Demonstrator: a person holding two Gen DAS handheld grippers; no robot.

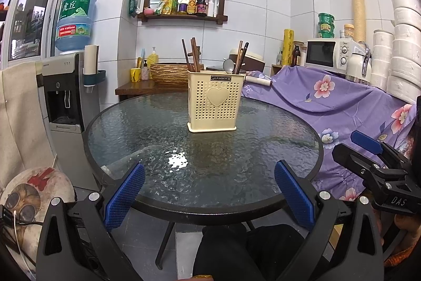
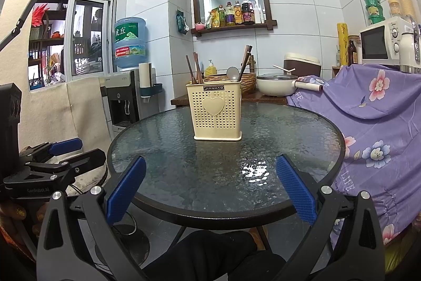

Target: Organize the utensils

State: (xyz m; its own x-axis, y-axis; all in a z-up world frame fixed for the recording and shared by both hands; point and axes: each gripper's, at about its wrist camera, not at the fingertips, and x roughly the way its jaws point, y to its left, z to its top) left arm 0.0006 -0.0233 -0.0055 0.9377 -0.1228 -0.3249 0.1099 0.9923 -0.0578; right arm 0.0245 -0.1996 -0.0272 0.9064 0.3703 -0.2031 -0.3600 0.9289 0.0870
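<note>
The left tool point(image 1: 209, 191) is spread wide and holds nothing, its blue pads point(image 1: 123, 194) poised over the near rim of the round glass worktop point(image 1: 131, 138). The right tool point(image 2: 210, 188) is likewise released and empty, over the same near edge. In the left view the right tool shows at 3 o'clock, off the worktop; in the right view the left tool sits at 9 o'clock.

Ahead at 12 o'clock, near the worktop's middle, the cream holder point(image 1: 213, 102) stands upright. Chopsticks point(image 1: 193, 55) lean in its left part; more chopsticks point(image 1: 240, 57) and a spoon point(image 1: 228, 67) rise from its right part. At 3 o'clock lies a purple cloth point(image 1: 342, 102).
</note>
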